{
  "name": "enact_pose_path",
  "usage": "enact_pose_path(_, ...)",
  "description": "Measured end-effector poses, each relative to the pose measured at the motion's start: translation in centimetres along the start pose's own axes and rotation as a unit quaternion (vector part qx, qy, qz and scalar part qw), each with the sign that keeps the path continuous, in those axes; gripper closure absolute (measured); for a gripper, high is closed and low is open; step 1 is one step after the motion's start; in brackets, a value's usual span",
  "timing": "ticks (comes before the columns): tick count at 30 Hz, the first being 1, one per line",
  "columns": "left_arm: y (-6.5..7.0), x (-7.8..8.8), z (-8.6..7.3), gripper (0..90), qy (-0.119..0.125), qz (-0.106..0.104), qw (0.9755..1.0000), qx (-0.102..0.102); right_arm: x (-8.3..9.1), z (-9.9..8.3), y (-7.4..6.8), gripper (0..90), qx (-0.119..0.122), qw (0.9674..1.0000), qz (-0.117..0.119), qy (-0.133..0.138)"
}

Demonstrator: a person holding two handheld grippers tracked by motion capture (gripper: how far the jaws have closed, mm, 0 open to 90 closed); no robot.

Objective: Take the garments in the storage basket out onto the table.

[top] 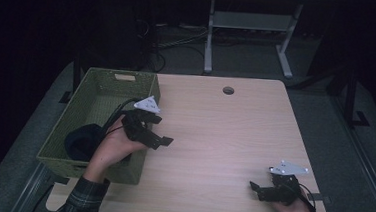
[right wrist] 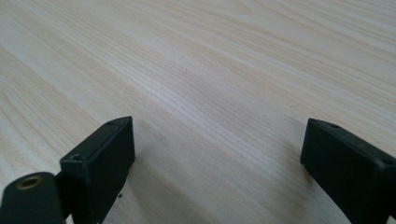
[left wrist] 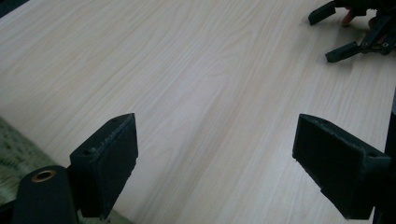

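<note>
At the left edge of the bench [top: 224, 138], the green woven basket [top: 99, 87] sits with its long axis running from the near edge toward the far edge, its right wall along the wood and its left side overhanging the bench's side. Inside it, in the near end, lies a dark rounded thing [top: 81, 141], too dim to make out. The left hand-held gripper [top: 159, 140] hangs just over the basket's right wall, its jaws wide apart and holding nothing, pointing right and a little toward the near edge across the bare wood. In the left gripper view the same hand-held gripper [left wrist: 215, 154] shows both pads spread over plain wood grain, with a strip of the basket's weave at the lower left corner.

The right hand-held gripper [top: 259, 188] sits low near the bench's near right corner, well apart from the basket, jaws wide and empty, pointing left. In the right gripper view its pads [right wrist: 100, 163] stand open just above the wood.

Between the two hand-held grippers the bench lies open. A round cable hole [top: 228, 90] sits near the far edge.
</note>
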State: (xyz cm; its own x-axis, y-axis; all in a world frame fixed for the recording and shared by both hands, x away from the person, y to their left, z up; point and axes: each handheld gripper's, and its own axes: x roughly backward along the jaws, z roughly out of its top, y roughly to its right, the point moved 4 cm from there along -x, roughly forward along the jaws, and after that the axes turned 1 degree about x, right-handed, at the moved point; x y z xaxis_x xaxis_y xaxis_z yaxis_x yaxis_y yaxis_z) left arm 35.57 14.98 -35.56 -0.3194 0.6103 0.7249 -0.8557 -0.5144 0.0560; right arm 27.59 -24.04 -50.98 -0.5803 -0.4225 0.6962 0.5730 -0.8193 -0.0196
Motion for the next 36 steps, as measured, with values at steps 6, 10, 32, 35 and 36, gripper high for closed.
enact_pose_path(6,-0.7,1.3,-0.5,14.1,-0.003,0.015,0.9999,0.008,0.0,0.0,0.0,9.6,0.000,1.0000,0.000,0.000)
enact_pose_path(10,-1.3,2.2,-0.7,14.3,-0.003,0.032,0.9994,0.009,0.0,0.0,0.0,9.6,0.000,1.0000,0.000,0.000)
enact_pose_path(32,-4.3,6.3,-3.2,14.6,-0.012,0.095,0.9941,0.052,0.0,0.0,0.0,9.6,0.000,1.0000,0.000,0.000)
enact_pose_path(35,-4.6,6.6,-3.4,14.6,-0.011,0.101,0.9932,0.057,0.0,0.0,0.0,9.6,0.000,1.0000,0.000,0.000)
enact_pose_path(36,-4.8,6.9,-3.6,14.6,-0.012,0.108,0.9924,0.059,0.0,0.0,0.0,9.6,0.000,1.0000,0.000,0.000)
